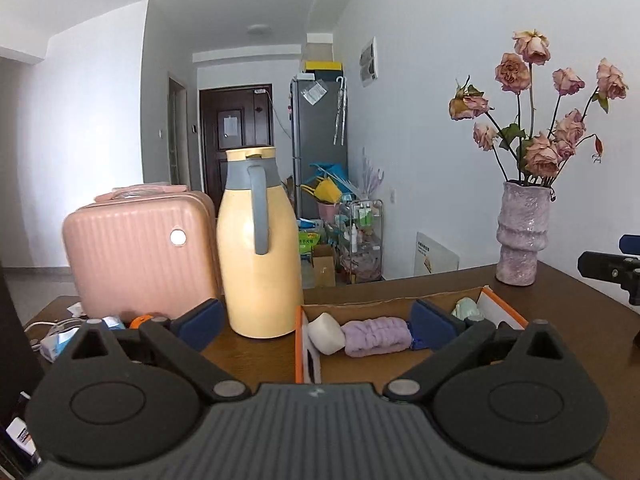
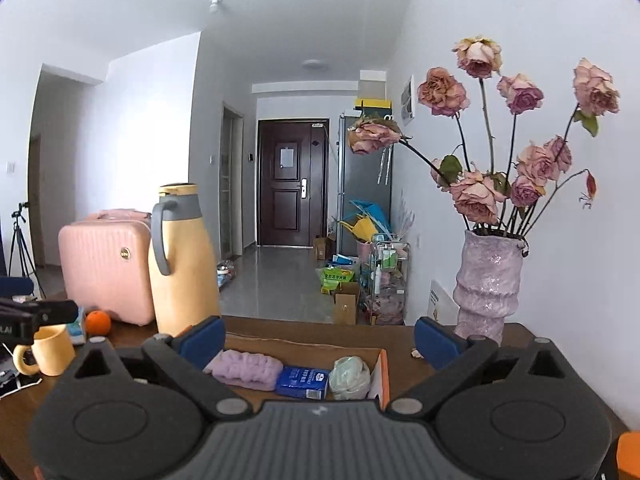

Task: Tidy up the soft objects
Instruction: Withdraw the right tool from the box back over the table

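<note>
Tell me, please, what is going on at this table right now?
A person is sorting soft items into a cardboard box on the table. Inside lie a purple headband, a blue tissue pack, a pale green bundle and a white roll. The left tool and right tool are both open, holding nothing.

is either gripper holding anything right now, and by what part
Nothing is held. The left gripper and right gripper both stand wide open, above the box of soft items.

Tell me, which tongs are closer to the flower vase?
Right. The right tongs hover just left of the vase; the left tongs sit further left, nearer the yellow jug.
</note>
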Demonstrator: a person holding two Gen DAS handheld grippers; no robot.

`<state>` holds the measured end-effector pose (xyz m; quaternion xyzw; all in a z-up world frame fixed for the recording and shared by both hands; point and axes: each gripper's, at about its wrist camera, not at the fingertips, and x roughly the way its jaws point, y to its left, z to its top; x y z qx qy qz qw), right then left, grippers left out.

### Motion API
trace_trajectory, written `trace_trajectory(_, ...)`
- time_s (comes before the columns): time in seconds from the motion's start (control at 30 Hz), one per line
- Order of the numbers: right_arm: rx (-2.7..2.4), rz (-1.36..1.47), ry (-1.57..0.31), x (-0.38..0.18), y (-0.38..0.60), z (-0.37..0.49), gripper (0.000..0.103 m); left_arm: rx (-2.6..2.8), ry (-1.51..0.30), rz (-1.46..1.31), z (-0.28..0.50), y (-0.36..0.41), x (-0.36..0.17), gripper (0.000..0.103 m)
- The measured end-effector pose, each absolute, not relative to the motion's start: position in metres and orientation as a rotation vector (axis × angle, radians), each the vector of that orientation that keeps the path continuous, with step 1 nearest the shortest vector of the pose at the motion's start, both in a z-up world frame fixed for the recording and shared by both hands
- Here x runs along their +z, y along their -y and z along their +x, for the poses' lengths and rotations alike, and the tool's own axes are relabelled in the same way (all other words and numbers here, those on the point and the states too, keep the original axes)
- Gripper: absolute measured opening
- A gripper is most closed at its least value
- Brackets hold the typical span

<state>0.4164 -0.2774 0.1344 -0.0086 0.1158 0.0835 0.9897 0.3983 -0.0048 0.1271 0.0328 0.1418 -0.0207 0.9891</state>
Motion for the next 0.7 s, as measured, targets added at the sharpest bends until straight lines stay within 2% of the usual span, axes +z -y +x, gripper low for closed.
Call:
trace_trajectory(0.33, 0.173, 0.049, -0.175, 0.088, 0.29, 0.308, 0.101, 0.04, -0.233, 0.032, 0.282, -0.005, 0.073, 0.103)
trace_trajectory(0.6, 0.209, -0.026, -0.187, 0.039, 0.296, 0.194, 0.102, 0.015, -0.201, 0.025, 0.162, -0.006, 0.037, 0.103)
trace_trajectory(0.7, 0.205, 0.034, -0.214, 0.027, 0.3, 0.154, 0.102, 0.006, -0.205, 0.039, 0.127, -0.004, 0.027, 0.103)
